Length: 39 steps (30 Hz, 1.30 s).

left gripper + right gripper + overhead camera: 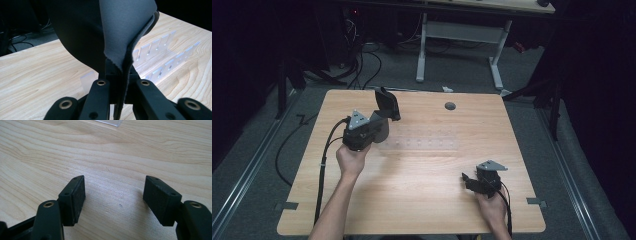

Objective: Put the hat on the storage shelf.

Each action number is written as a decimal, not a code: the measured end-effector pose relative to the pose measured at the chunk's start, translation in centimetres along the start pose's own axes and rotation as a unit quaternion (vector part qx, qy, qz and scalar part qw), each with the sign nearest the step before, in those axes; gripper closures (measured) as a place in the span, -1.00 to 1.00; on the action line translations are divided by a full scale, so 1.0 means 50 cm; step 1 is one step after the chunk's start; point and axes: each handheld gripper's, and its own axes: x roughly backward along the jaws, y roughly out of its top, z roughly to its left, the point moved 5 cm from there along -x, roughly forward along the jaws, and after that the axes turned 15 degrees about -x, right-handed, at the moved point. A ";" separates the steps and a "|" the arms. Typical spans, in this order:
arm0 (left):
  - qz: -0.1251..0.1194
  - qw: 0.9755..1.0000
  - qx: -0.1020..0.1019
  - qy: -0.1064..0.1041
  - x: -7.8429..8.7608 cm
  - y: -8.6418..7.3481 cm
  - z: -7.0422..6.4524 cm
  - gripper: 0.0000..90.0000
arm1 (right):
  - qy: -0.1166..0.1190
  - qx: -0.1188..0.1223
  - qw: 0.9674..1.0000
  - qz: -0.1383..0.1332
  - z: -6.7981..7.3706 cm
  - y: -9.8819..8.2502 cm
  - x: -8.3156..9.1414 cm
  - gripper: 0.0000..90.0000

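High view: the left tool (pixel 384 116) was seen held above the far-left part of the tabletop (pixel 422 200), raised off the wood by the left hand (pixel 352 160). A dark pad (pixel 387 104), soft and sheet-like, was clamped in it and stood up from the jaws, leaning toward the far edge. Just beside the tool, toward the middle of the tabletop, a clear rack (pixel 422 142) was laid flat; its outline was faint against the wood.

Left gripper view: the left tool (pixel 119 87) was shown closed tight on the pad (pixel 120 27), whose lower edge was pinched between the two black jaws while the rest rose and spread above them, folded so that a grey face and a darker face were both presented. The rack (pixel 160 50) was seen behind and below the pad, its upright clear dividers set in two rows on the wood, apart from the pad and not touched by it.

Right gripper view: the right tool (pixel 114 200) was shown with its jaws wide apart and nothing between them, only bare wood grain beneath. A corner of the rack (pixel 110 122) was caught at the top edge. From above, the right tool (pixel 472 181) was found low at the near-right of the tabletop, in the right hand (pixel 492 207), well apart from the pad.
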 end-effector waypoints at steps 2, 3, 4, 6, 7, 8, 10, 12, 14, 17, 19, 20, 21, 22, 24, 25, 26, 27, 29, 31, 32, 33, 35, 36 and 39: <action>0.002 1.000 0.004 0.000 -0.003 -0.007 0.001 0.92 | 0.000 0.000 1.000 0.000 0.000 0.000 0.000 -0.23; 0.004 1.000 0.007 0.001 -0.003 -0.010 0.003 0.92 | 0.000 0.000 1.000 0.000 0.000 0.000 0.000 -0.23; 0.005 1.000 0.011 0.001 -0.004 -0.013 0.004 0.92 | 0.000 0.000 1.000 0.000 0.000 0.000 0.000 -0.23; 0.009 1.000 0.017 0.003 -0.006 -0.019 0.006 0.92 | 0.000 0.000 1.000 0.000 0.000 0.000 0.000 -0.23; 0.010 1.000 0.015 0.002 -0.006 -0.022 0.007 0.92 | 0.000 0.000 1.000 0.000 0.000 0.000 0.000 -0.23; 0.012 1.000 0.015 0.001 -0.007 -0.024 0.007 0.91 | 0.000 0.000 1.000 0.000 0.000 0.000 0.000 -0.23; 0.014 1.000 0.015 0.000 -0.008 -0.031 0.006 0.91 | 0.000 0.000 1.000 0.000 0.000 0.000 0.000 -0.23; 0.020 1.000 0.016 0.000 -0.008 -0.038 0.008 0.91 | 0.001 0.000 1.000 0.000 0.000 0.000 0.000 -0.23; 0.025 0.999 0.021 0.000 -0.007 -0.045 0.011 0.90 | 0.000 0.000 1.000 0.000 0.000 0.000 0.000 -0.23; 0.022 0.999 0.032 -0.003 -0.002 -0.050 0.013 0.90 | 0.001 0.000 1.000 0.000 0.000 0.000 0.000 -0.23; 0.023 0.999 0.029 -0.002 0.000 -0.051 0.013 0.90 | 0.000 0.000 1.000 0.000 0.000 0.000 0.000 -0.23; 0.023 0.999 0.030 -0.003 0.001 -0.052 0.012 0.90 | 0.001 0.000 1.000 0.000 0.000 0.000 0.000 -0.23; 0.025 0.999 0.032 -0.003 0.002 -0.053 0.011 0.89 | 0.001 0.000 1.000 0.000 0.000 0.000 0.000 -0.23; 0.028 0.999 0.033 -0.005 0.003 -0.055 0.011 0.89 | 0.001 0.000 1.000 0.000 0.000 0.000 0.000 -0.23; 0.030 0.999 0.034 -0.006 0.006 -0.058 0.010 0.88 | 0.001 0.000 1.000 0.000 0.000 0.000 0.000 -0.23; 0.033 0.999 0.035 -0.007 0.007 -0.059 0.009 0.87 | 0.000 0.000 1.000 0.000 0.000 0.000 0.000 -0.23; 0.034 0.999 0.034 -0.006 0.008 -0.060 0.010 0.87 | 0.000 0.000 1.000 0.000 0.000 0.000 0.000 -0.23; 0.033 0.999 0.032 -0.005 0.011 -0.061 0.010 0.86 | 0.001 0.000 1.000 0.000 0.000 0.000 0.000 -0.23; 0.033 0.999 0.036 -0.007 0.014 -0.061 0.011 0.85 | 0.001 0.000 1.000 0.000 0.000 0.000 0.000 -0.23; 0.034 0.999 0.037 -0.008 0.017 -0.060 0.010 0.81 | 0.001 0.000 1.000 0.000 0.000 0.000 0.000 -0.23; 0.035 0.999 0.035 -0.008 0.018 -0.061 0.011 0.78 | 0.001 0.000 1.000 0.000 0.000 0.000 0.000 -0.23; 0.037 0.999 0.034 -0.007 0.019 -0.061 0.012 0.74 | 0.000 0.000 1.000 0.000 0.000 0.000 0.000 -0.23; 0.036 0.999 0.037 -0.004 0.022 -0.060 0.013 0.68 | 0.001 0.000 1.000 0.000 0.000 0.000 0.000 -0.23; 0.039 0.999 0.034 -0.002 0.024 -0.060 0.016 0.62 | 0.001 0.000 1.000 0.000 0.000 0.000 0.000 -0.23; 0.044 0.999 0.029 0.008 0.026 -0.061 0.018 0.30 | 0.000 0.000 1.000 0.000 0.000 0.000 0.000 -0.23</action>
